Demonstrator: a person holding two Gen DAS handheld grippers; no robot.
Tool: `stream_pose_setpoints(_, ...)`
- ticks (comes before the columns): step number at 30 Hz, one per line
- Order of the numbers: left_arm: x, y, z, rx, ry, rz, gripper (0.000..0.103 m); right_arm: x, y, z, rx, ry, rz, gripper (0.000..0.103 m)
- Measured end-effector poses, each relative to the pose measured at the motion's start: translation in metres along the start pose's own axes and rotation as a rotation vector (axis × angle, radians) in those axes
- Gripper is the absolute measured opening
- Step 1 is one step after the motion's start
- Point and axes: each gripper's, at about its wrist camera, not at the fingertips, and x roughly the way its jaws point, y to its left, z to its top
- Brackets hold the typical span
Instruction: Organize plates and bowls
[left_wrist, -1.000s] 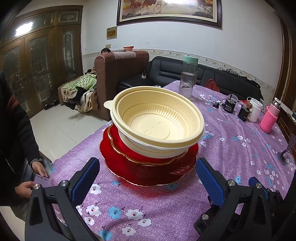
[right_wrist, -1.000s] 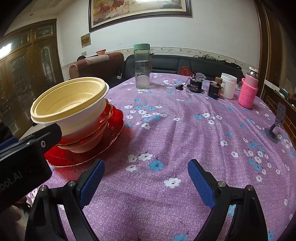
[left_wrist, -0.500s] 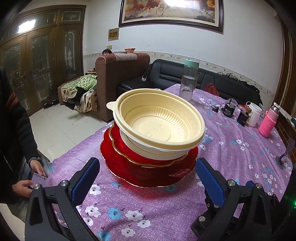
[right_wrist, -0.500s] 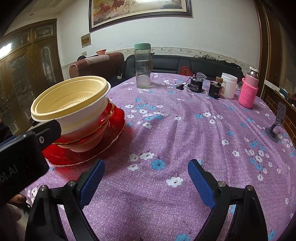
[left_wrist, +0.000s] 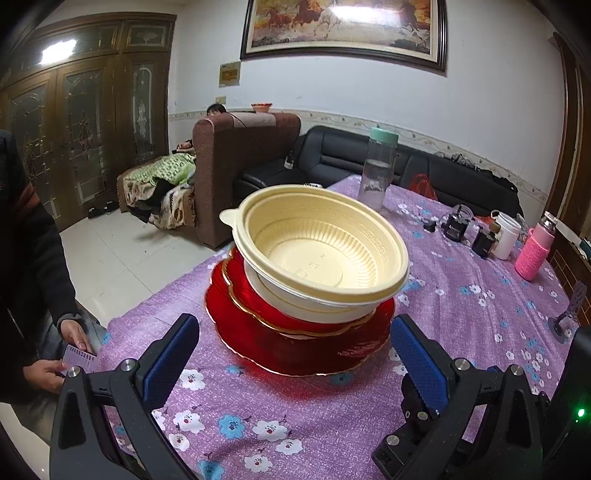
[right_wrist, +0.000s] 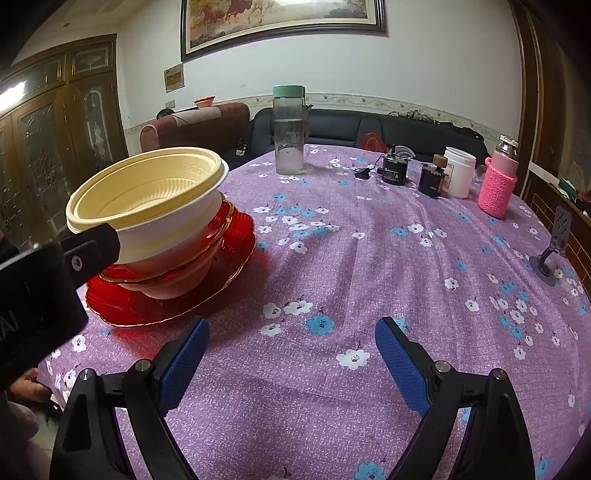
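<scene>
Bowls (left_wrist: 321, 254) nested rim-up on red plates (left_wrist: 295, 332), stacked near the purple tablecloth (right_wrist: 369, 258) edge, well apart from the water bottle (right_wrist: 289, 129). Tilted noticeably, stack axis near vertical; likely to slide off if nudged sideways. Left gripper (left_wrist: 291, 350) gaping before the stack, right gripper (right_wrist: 291, 354) likewise spread, gripping nothing.

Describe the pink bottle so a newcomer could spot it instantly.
Start at the round table with the purple floral cloth. Along its far right edge stands a cluster of small containers; the pink bottle is the rightmost, beside a white jar. It alone wears a knitted pink sleeve, unlike the clear green-capped bottle farther left.
</scene>
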Motion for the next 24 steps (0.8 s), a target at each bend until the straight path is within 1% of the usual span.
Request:
stream_pose_setpoints(3,-0.007,0.002,0.001,-0.009,-0.041,0.009,0.103,-0.002,0.002,0.001,-0.002,-0.008,0.002,0.094)
stream_pose_setpoints(7,-0.028,0.01,0.004,-0.046,-0.155,0.056,0.103,-0.007,0.005,0.003,-0.007,-0.024,0.009,0.094)
stream_pose_setpoints(9,-0.038,0.016,0.005,-0.077,-0.196,0.086,0.103,-0.01,0.007,0.005,-0.015,-0.037,0.013,0.094)
stream_pose_setpoints(12,-0.051,0.021,0.01,-0.104,-0.258,0.093,0.103,-0.015,0.011,0.01,-0.03,-0.06,0.023,0.094)
stream_pose_setpoints(14,-0.055,0.02,0.016,-0.082,-0.278,0.09,0.103,-0.017,0.014,0.014,-0.04,-0.071,0.03,0.094)
stream_pose_setpoints(17,-0.054,0.02,0.022,-0.067,-0.254,0.054,0.103,-0.02,0.019,0.018,-0.053,-0.083,0.048,0.094)
stream_pose_setpoints(20,-0.045,0.024,0.024,-0.092,-0.182,0.03,0.103,-0.023,0.022,0.021,-0.063,-0.091,0.056,0.094)
stream_pose_setpoints(22,-0.036,0.027,0.024,-0.106,-0.134,0.024,0.103,-0.025,0.024,0.021,-0.068,-0.097,0.059,0.094)
stream_pose_setpoints(24,-0.031,0.027,0.022,-0.107,-0.108,0.034,0.103,-0.025,0.028,0.023,-0.085,-0.1,0.064,0.094)
